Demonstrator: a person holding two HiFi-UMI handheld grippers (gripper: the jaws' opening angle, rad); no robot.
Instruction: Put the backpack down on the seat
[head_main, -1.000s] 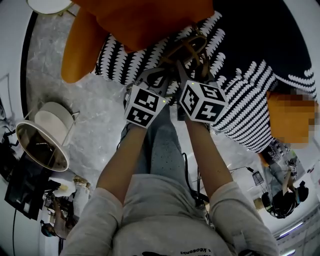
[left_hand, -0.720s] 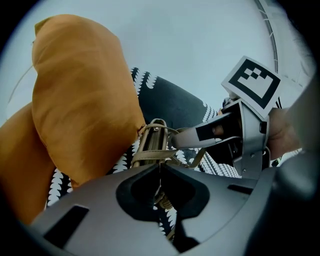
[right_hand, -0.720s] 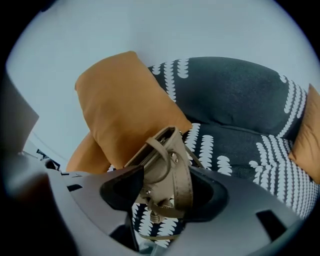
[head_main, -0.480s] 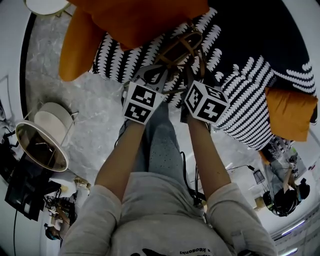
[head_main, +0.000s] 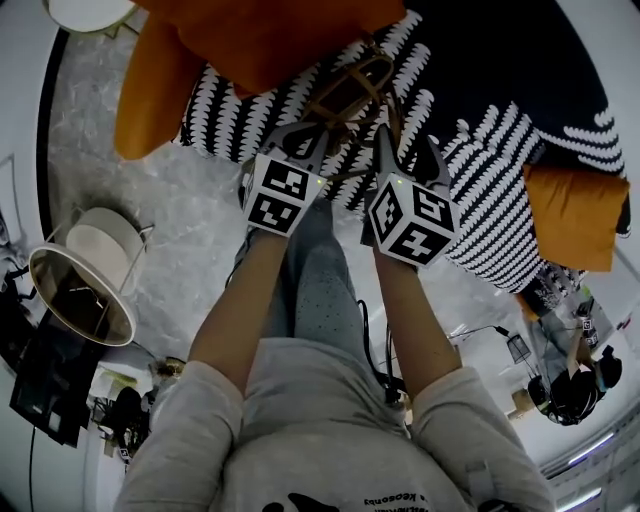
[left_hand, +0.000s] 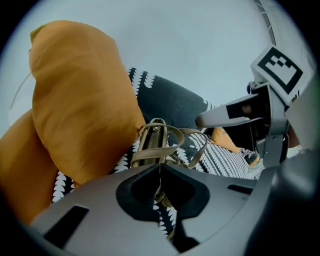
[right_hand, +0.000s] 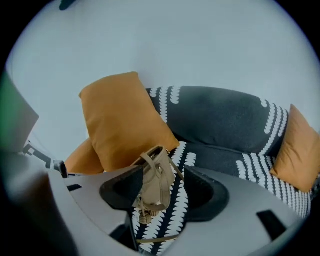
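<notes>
1. Head view: the tan backpack (head_main: 350, 92) lay on the black-and-white patterned seat (head_main: 480, 200) toward 12 o'clock, right up against an orange cushion (head_main: 260, 40) at its 11 o'clock.
2. Both grippers sat near the backpack's 6 o'clock side, the left gripper (head_main: 303, 138) toward 7 o'clock and the right gripper (head_main: 408, 158) toward 5 o'clock.
3. Left gripper view: its jaws were closed, tip against tip. A strap (left_hand: 150, 156) of the backpack ran just above and behind the tips. Whether any of it was pinched could not be told.
4. Right gripper view: its jaws stood wide, having just been opening. The backpack showed upright in the gap between them, with neither pad pressing on it.
5. A second cushion (right_hand: 300, 150) leaned at the seat's 3 o'clock end, well apart from the backpack.
</notes>
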